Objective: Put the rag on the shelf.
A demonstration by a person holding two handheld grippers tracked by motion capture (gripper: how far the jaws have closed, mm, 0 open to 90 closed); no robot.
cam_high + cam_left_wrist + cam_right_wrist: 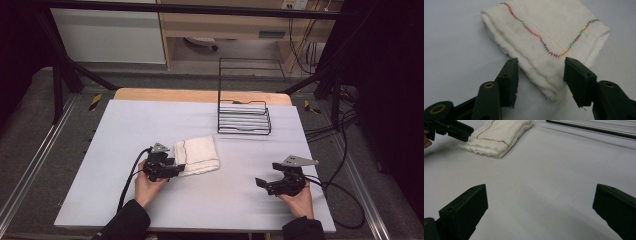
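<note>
The folded towel's (544, 37) corner lies between the left gripper's (540, 75) 2 fingers (parted, not pressing it).

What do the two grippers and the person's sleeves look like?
Both grippers are black. The left gripper and the right gripper each carry a grey three-cornered plate on top and trail a black cable. In the left gripper view, the fingers are blocky, dark green-black, with brass-coloured rivets at the joints. The sleeves are black.
</note>
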